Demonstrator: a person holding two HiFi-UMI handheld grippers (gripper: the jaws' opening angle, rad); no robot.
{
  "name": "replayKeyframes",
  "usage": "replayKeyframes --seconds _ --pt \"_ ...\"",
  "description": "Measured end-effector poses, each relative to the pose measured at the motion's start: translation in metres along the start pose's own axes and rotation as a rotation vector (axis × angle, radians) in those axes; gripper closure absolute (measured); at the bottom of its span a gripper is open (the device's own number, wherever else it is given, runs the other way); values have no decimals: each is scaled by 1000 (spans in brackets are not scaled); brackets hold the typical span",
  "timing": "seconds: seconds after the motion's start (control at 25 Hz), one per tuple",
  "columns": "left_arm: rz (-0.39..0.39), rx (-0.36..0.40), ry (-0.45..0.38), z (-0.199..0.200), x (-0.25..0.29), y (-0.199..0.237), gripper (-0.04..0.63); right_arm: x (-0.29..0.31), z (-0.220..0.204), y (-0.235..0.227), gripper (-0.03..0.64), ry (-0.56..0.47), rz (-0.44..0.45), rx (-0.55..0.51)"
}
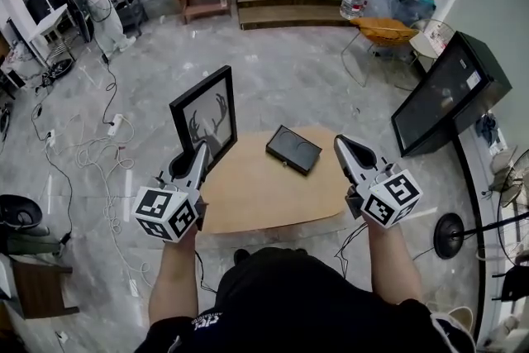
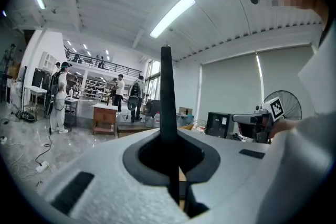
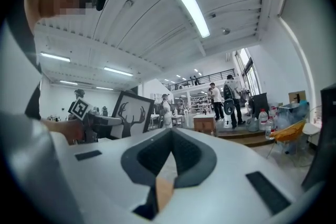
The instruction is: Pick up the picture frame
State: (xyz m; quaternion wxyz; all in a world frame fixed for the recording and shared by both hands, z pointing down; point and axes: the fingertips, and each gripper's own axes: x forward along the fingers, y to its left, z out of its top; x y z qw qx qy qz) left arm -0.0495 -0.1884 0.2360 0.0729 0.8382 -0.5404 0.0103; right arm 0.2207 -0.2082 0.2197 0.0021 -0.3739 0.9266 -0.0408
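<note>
In the head view the left gripper [image 1: 201, 151] reaches in at 9 o'clock of the wooden table [image 1: 256, 198]. Its jaws are clamped on the lower edge of the picture frame [image 1: 206, 116], and its own view shows the frame edge-on, a thin dark bar rising at 12 o'clock from between the pressed jaws. The frame stands upright over the table's 10 o'clock edge, carried by that grip. It has a plain black border around a pale grey sheet with the dark silhouette of a stag's head, the antlers branching upward, and it leans slightly toward 1 o'clock. A smaller black flat panel [image 1: 293, 149] lies on the tabletop at about 1 o'clock, apart from both tools. At the table's 3 o'clock edge the right gripper [image 1: 341, 143] hovers with its jaws pressed together on nothing. A large dark screen [image 1: 442, 95] stands on the floor at 2 o'clock.
</note>
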Motion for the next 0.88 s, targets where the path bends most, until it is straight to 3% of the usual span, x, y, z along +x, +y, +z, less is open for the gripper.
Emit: replayKeyframes --seconds 0.52,0.88 --pt "-51 -26 51 -11 3 2 574 19 -21 18 615 78 -4 32" --pt "-34 -29 50 -18 4 -1 574 11 -28 3 615 85 -16 44"
